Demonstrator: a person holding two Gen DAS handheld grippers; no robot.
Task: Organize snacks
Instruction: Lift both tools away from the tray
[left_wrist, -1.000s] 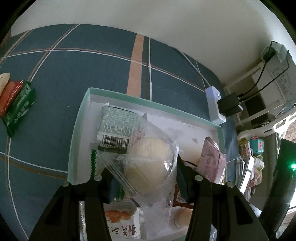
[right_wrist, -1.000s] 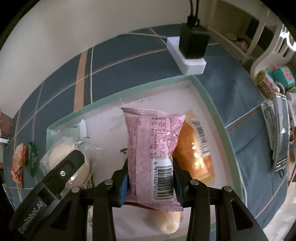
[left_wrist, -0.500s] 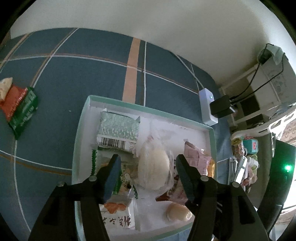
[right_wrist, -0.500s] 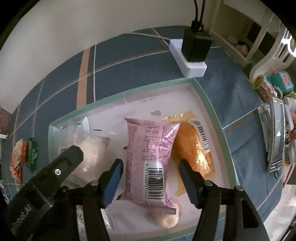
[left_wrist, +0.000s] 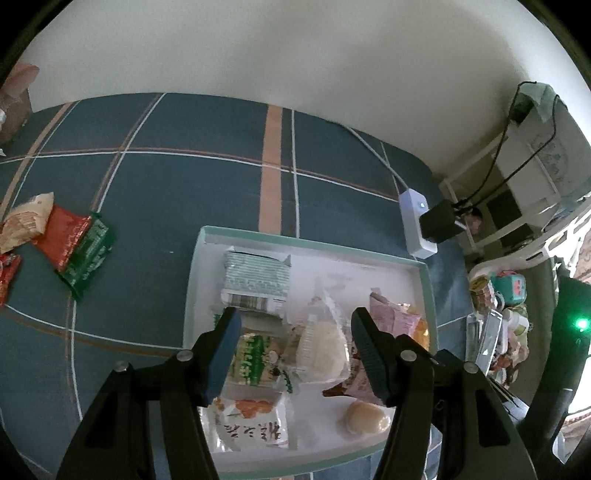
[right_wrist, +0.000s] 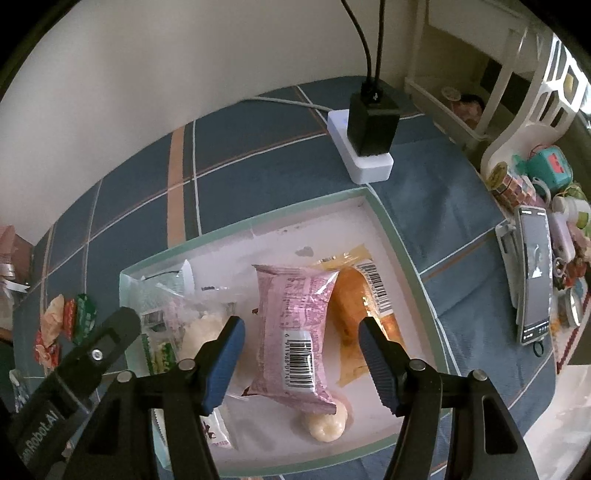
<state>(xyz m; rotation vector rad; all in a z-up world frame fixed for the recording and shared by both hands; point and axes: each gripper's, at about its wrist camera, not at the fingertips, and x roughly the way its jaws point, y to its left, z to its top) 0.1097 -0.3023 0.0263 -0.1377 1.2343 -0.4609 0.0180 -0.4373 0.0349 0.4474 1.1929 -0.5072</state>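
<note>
Both sets of tongs have let go since the earlier frames: the left tongs (left_wrist: 293, 345), which held the clear-wrapped pale bun (left_wrist: 321, 354), and the right tongs (right_wrist: 297, 356), which pinched the pink barcode packet (right_wrist: 295, 332), now hang apart and empty above the tray (right_wrist: 402, 251), their jaws having just been opening as they lifted away.

So the drop-off step looks finished, and the next move is probably a fetch. Loose snacks lie on the blue checked tabletop (left_wrist: 166, 192) well to the left of the tray: a red and green packet (left_wrist: 79, 254) beside a pale one (left_wrist: 26, 223). Reaching them calls for swinging the left tongs out past the tray's left rim and coming down over one wrapper.

Inside the tray the pink packet lies flat, overlapping an orange-wrapped pastry (right_wrist: 364, 299) on its right, with an unwrapped pale round sweet (right_wrist: 327, 424) at its near end. All are soft crinkly wrappers, easy to crush.
</note>
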